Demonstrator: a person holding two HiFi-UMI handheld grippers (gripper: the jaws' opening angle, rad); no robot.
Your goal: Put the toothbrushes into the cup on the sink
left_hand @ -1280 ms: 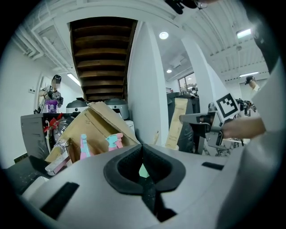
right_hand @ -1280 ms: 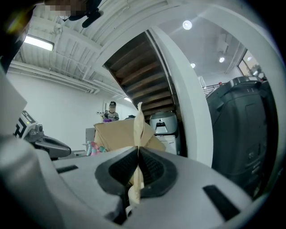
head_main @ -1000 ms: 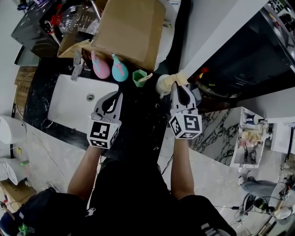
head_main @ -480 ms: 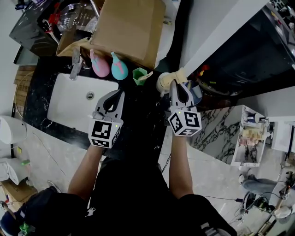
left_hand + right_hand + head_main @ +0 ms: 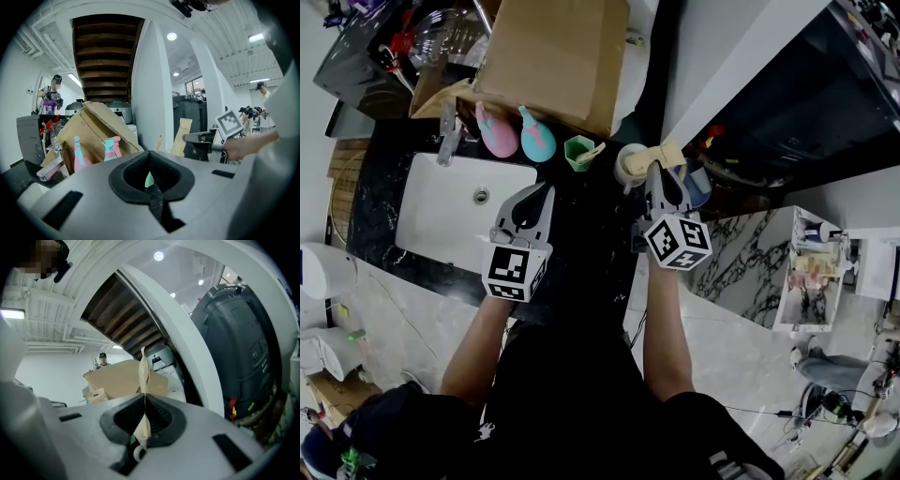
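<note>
A green cup [image 5: 579, 153] stands on the black counter behind the white sink [image 5: 431, 220], with a pale stick [image 5: 594, 154] leaning out of it. My left gripper [image 5: 540, 191] hovers just in front of the cup, shut, with nothing between its jaws. In the left gripper view the cup is mostly hidden behind that gripper [image 5: 150, 157], and a bit of pale green shows through the gap. To the right of the cup, my right gripper [image 5: 661, 174] is shut on a flat beige paper sleeve [image 5: 143, 376]. A white end [image 5: 139, 453] pokes out below its jaws.
A large cardboard box [image 5: 562, 56] stands behind the cup. A pink spray bottle [image 5: 495, 137], a teal one [image 5: 539, 142] and the tap [image 5: 447, 139] line the sink's back edge. A white roll [image 5: 629, 166] sits by the right gripper. A small shelf rack [image 5: 811, 277] stands on the floor at right.
The right gripper has rolled a little and sunk slightly with the beige sleeve still in it. The left gripper has stayed where it was.
</note>
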